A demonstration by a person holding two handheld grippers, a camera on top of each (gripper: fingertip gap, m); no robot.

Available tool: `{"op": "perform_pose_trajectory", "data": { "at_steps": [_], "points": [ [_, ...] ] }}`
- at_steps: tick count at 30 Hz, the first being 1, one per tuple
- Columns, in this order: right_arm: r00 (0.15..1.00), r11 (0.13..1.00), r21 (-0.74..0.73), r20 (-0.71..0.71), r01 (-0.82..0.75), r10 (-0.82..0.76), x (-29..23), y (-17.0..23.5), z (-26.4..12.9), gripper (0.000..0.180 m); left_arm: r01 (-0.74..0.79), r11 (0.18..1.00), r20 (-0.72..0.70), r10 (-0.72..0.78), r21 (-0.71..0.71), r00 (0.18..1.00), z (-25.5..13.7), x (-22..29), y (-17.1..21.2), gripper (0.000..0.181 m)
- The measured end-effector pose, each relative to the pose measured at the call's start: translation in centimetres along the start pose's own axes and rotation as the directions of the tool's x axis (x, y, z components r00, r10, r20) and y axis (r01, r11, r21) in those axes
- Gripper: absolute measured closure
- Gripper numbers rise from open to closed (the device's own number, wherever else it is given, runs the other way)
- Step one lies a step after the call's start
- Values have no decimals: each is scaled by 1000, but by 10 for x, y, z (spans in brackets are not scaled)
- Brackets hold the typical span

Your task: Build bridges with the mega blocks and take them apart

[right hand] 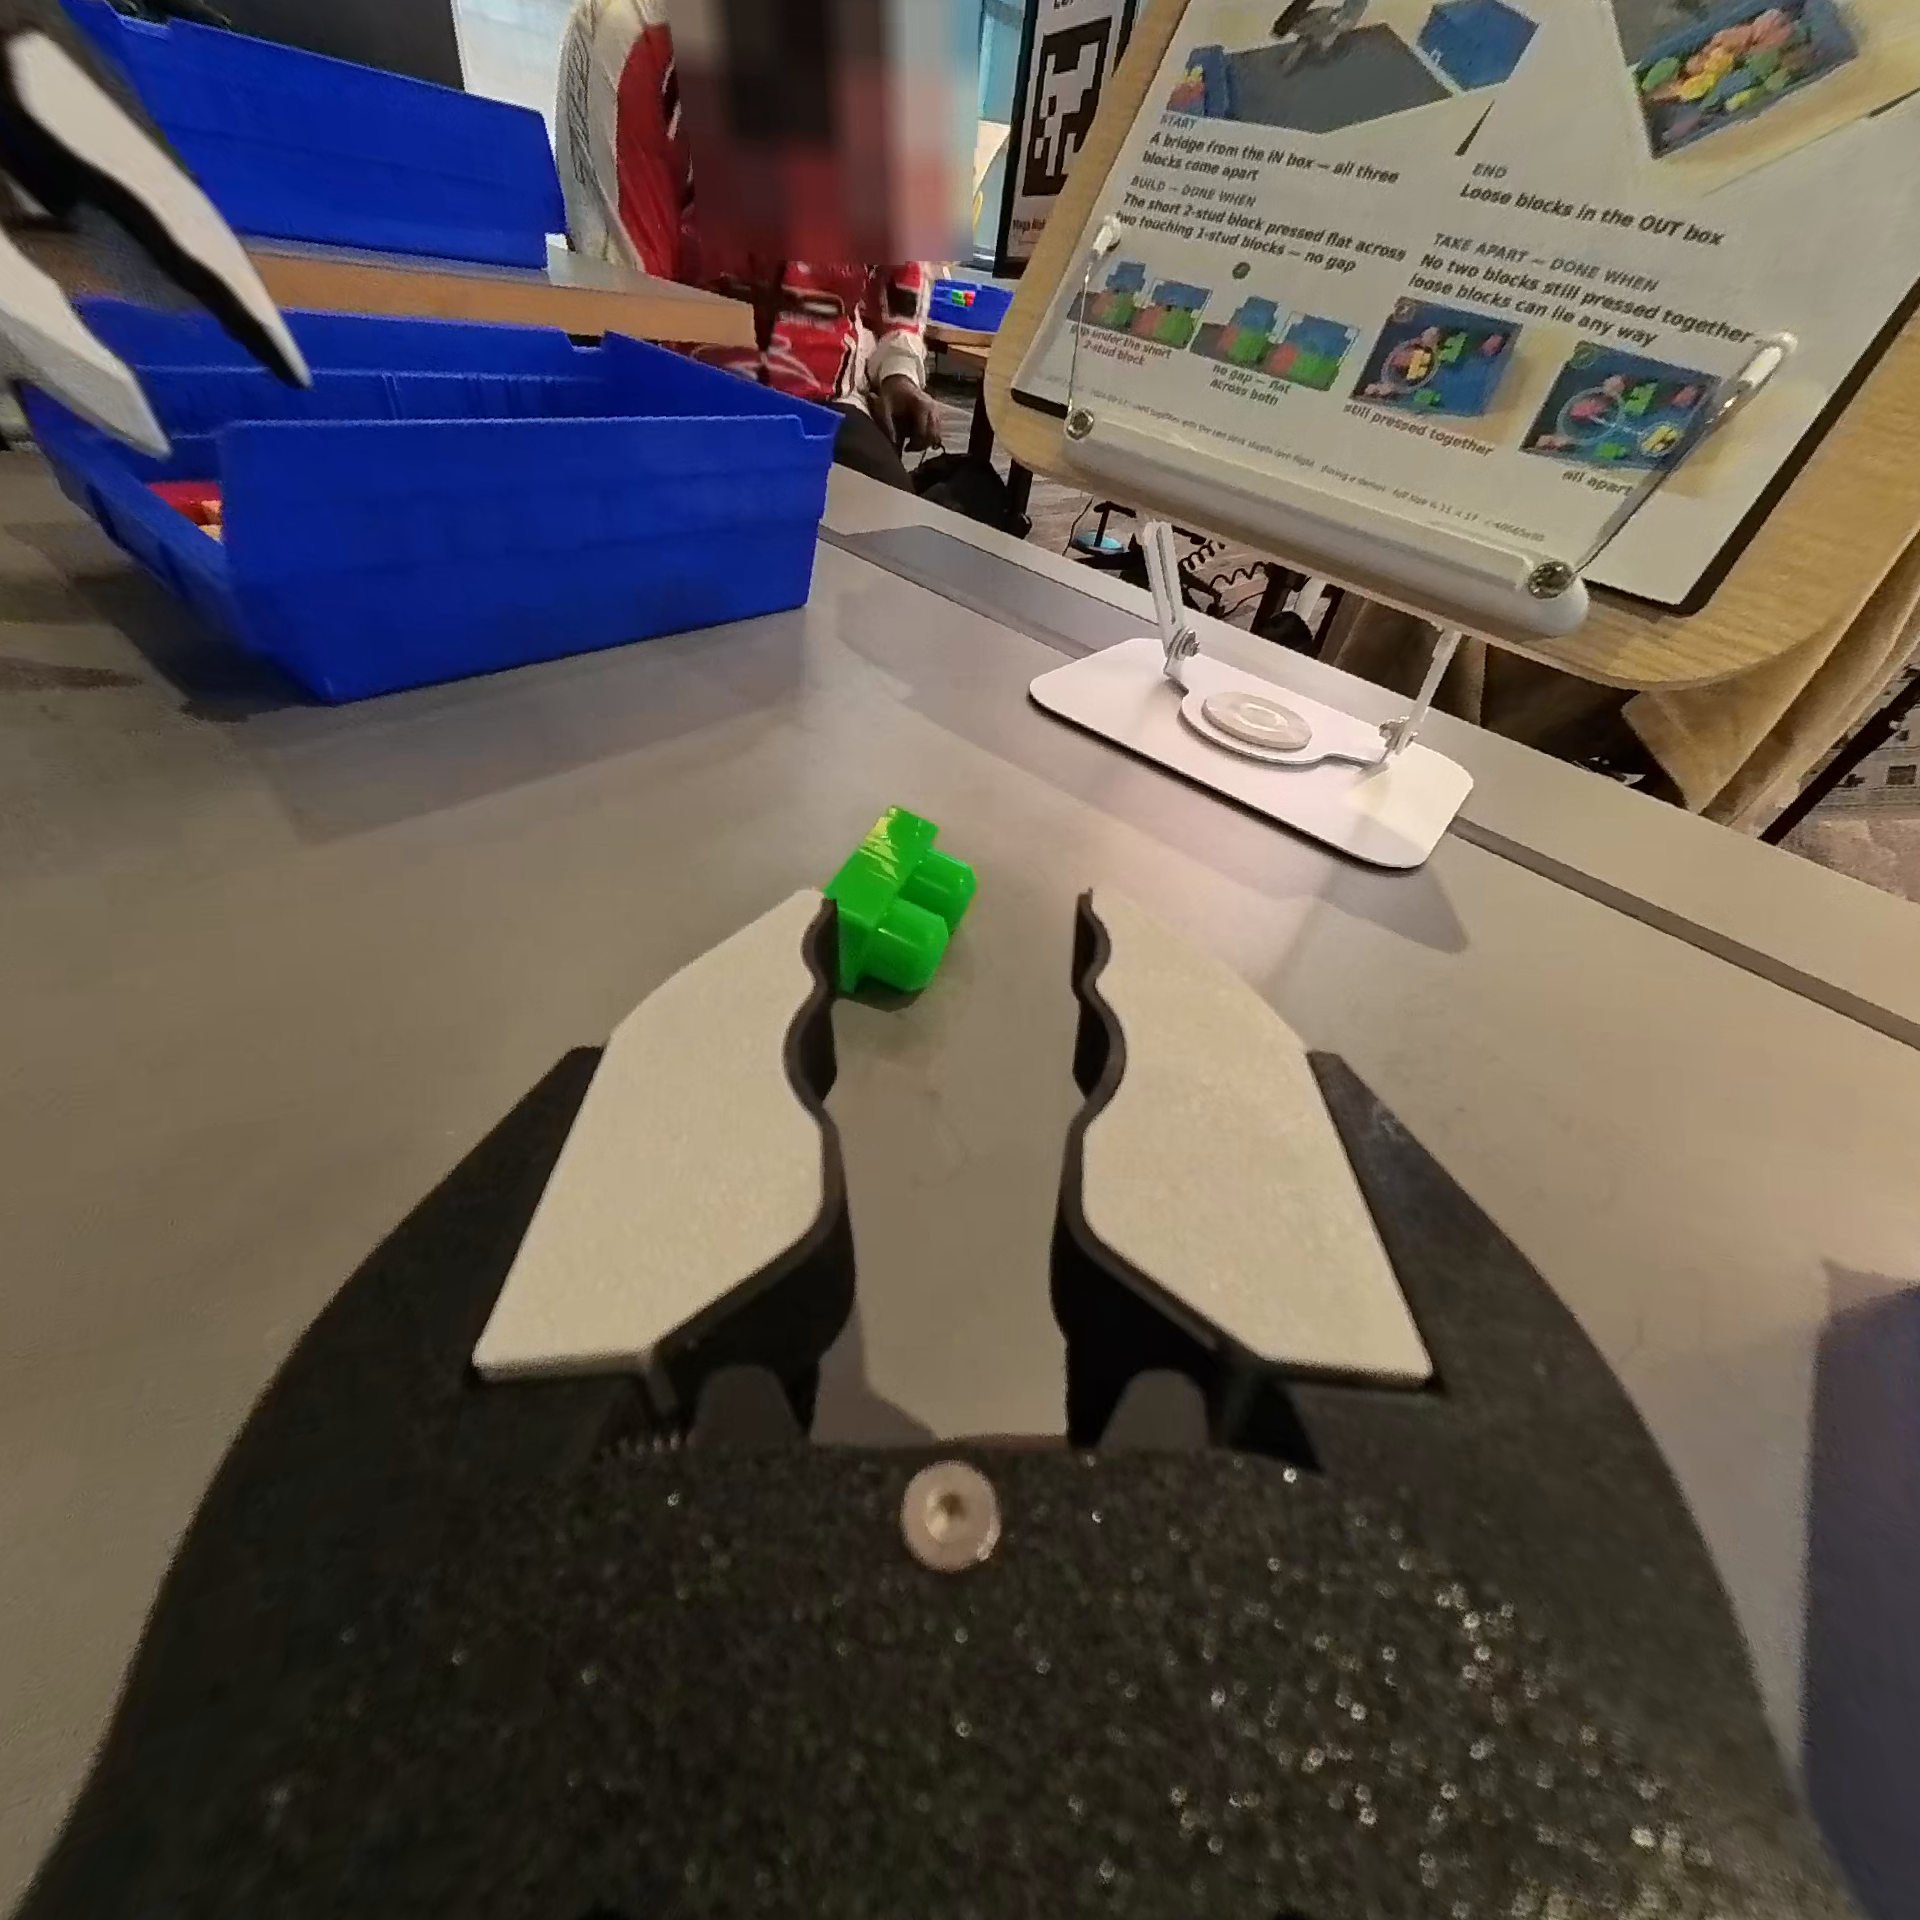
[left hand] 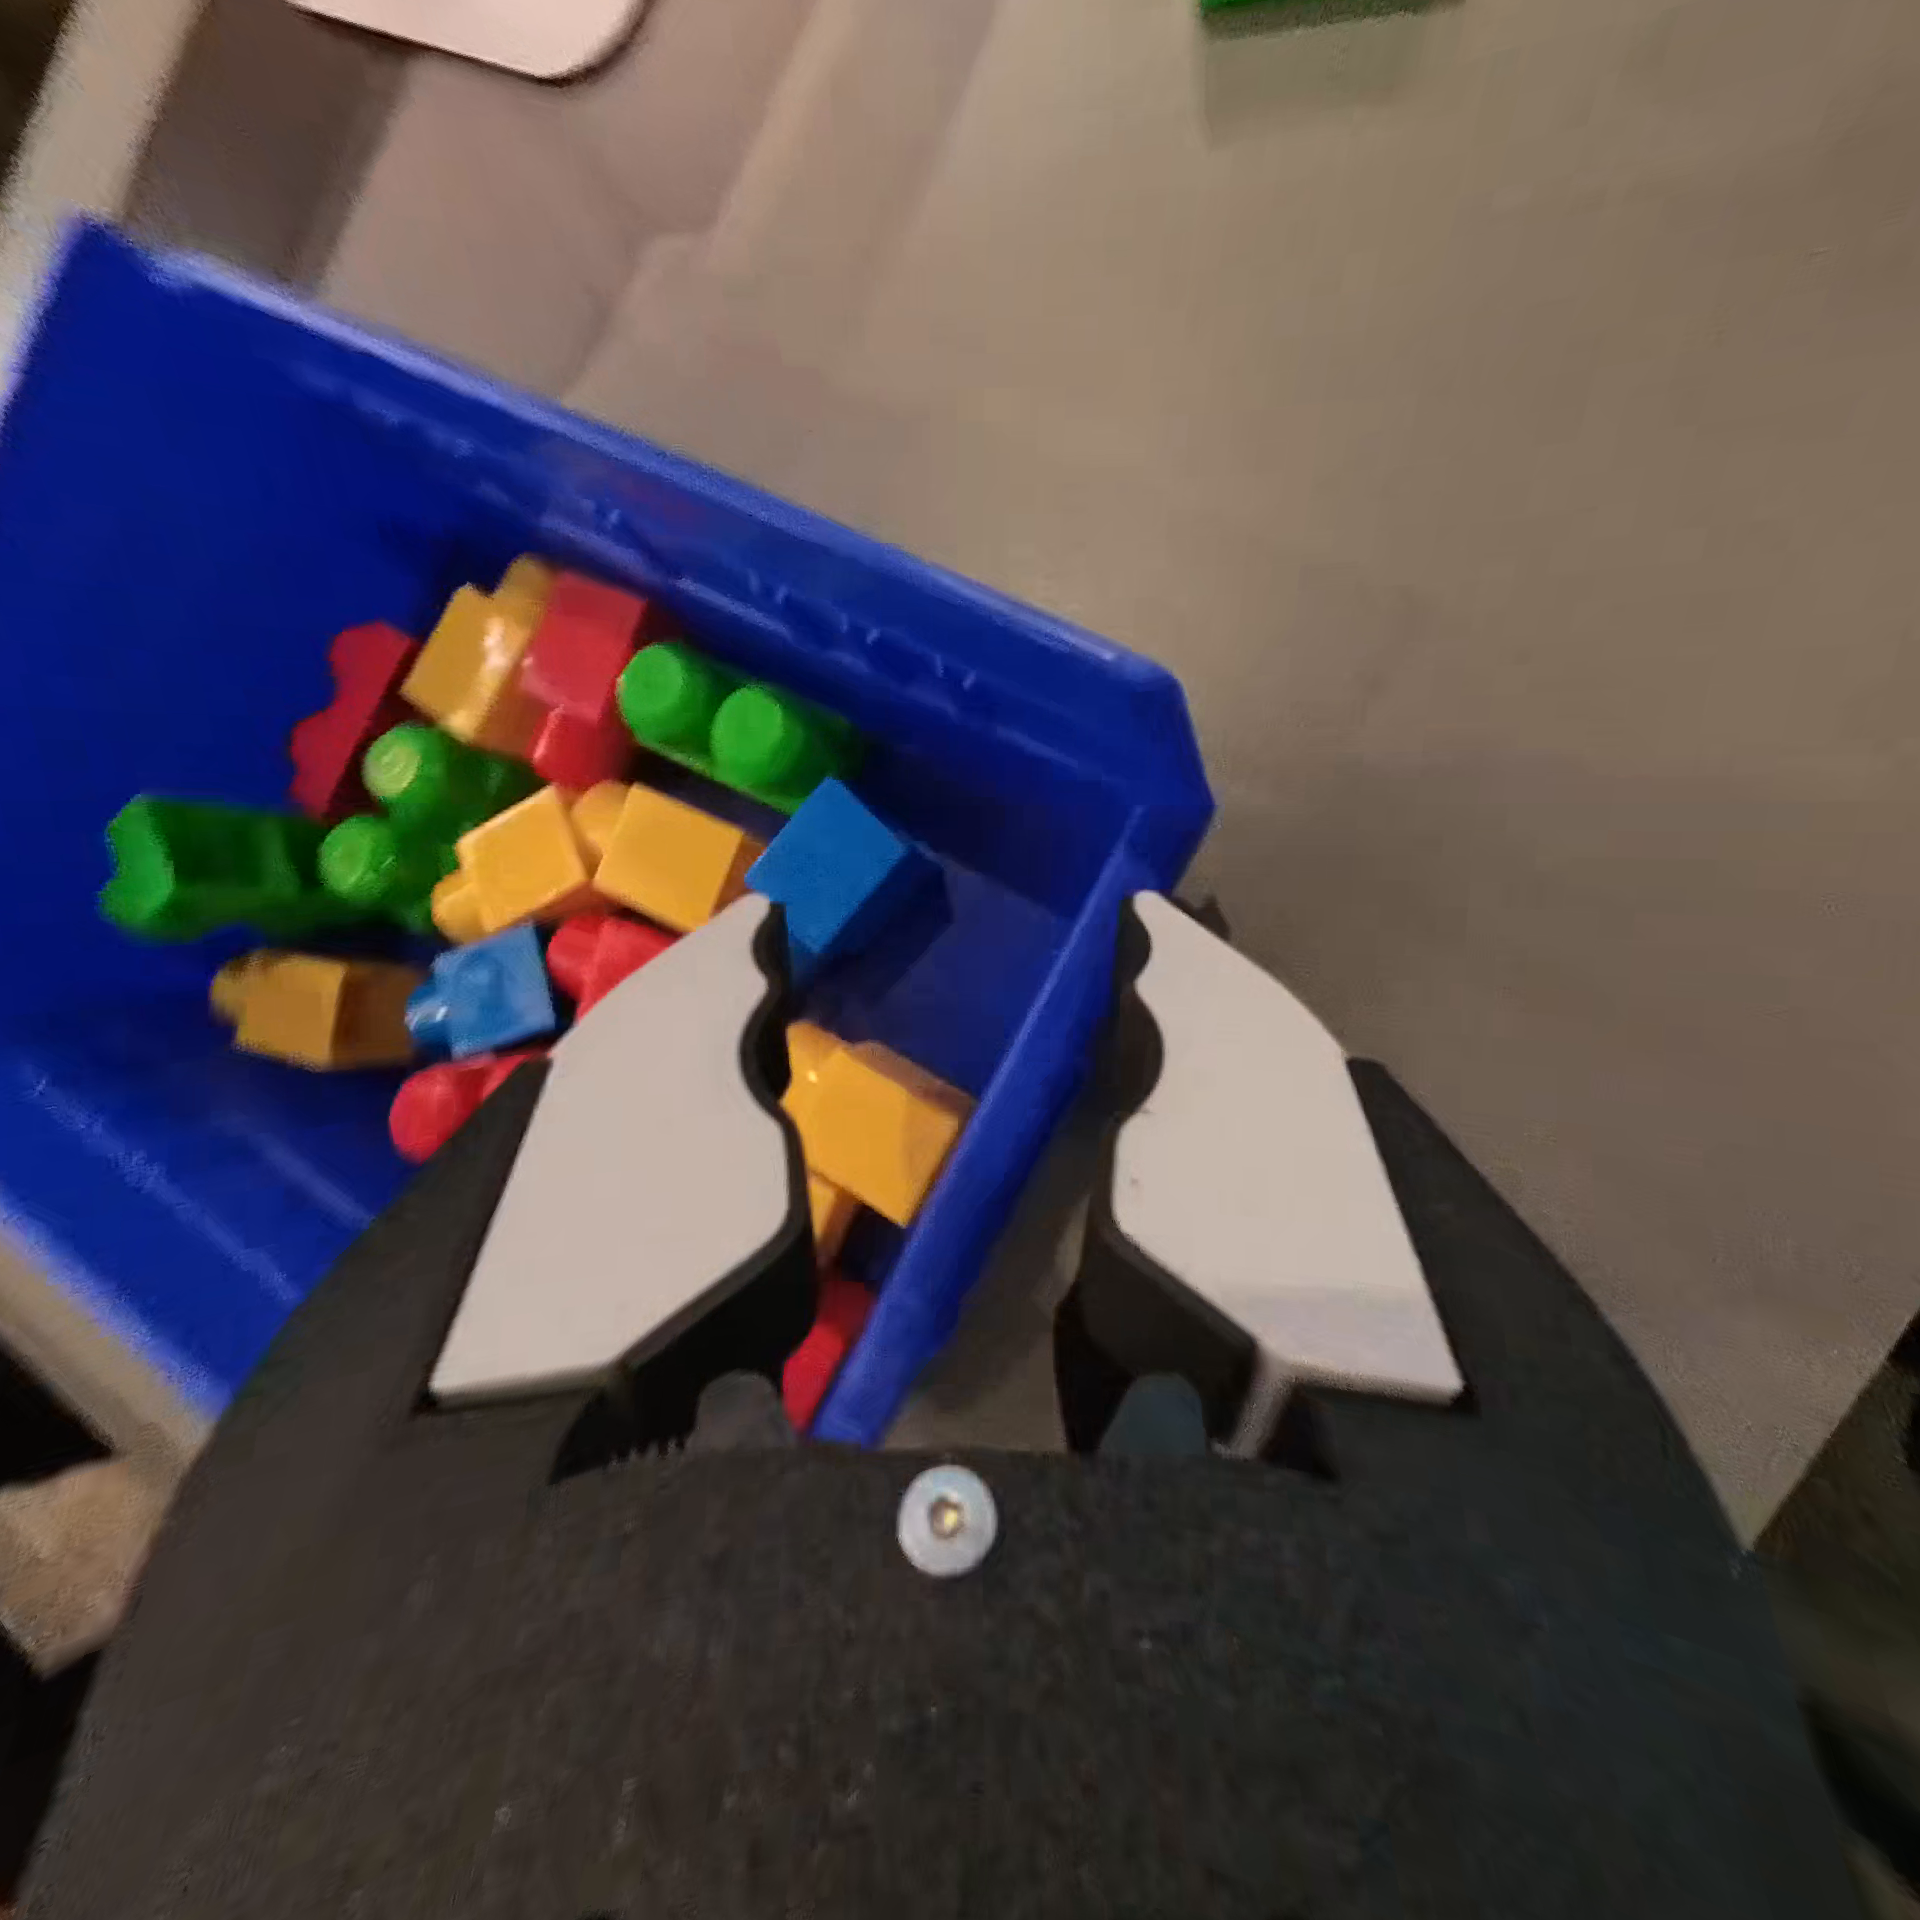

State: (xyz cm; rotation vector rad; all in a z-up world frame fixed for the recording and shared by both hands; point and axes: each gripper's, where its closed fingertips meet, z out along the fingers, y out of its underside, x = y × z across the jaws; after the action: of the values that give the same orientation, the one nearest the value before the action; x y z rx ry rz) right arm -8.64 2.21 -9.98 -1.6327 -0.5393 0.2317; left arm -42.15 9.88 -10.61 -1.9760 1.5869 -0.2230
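I am holding the left tongs (left hand: 945,914) wide open and empty, straddling the near right wall of the blue plastic bin (left hand: 997,1122): one finger is inside, the other outside. Beyond the tips, the loose red, yellow, green and blue mega blocks (left hand: 540,831) are lying heaped inside the bin. My right tongs (right hand: 951,909) are also gaping, gripping nothing, low over the grey surface (right hand: 416,935). The bright green two-stud plastic block (right hand: 899,904) is lying on its side just beside the left fingertip. Farther right, a white stand (right hand: 1278,758) is propping up an instruction sheet (right hand: 1455,260).

Left claw (left hand: 945,914) spread wide, angled downward; right claw (right hand: 951,914) parted, level.
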Motion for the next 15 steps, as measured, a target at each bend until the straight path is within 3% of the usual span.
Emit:
{"op": "perform_pose_trajectory", "data": {
  "at_steps": [8,15],
  "points": [
    [1000,1000,-14,-6,-17,17,4,4,2,137,-242,916,-221,176,-321,959,52,-25,31,116],
    [999,999,-27,-17,-44,43,10,6,6,137,-327,910,-311,244,-254,919,66,-28,27,116]
  ]
}}
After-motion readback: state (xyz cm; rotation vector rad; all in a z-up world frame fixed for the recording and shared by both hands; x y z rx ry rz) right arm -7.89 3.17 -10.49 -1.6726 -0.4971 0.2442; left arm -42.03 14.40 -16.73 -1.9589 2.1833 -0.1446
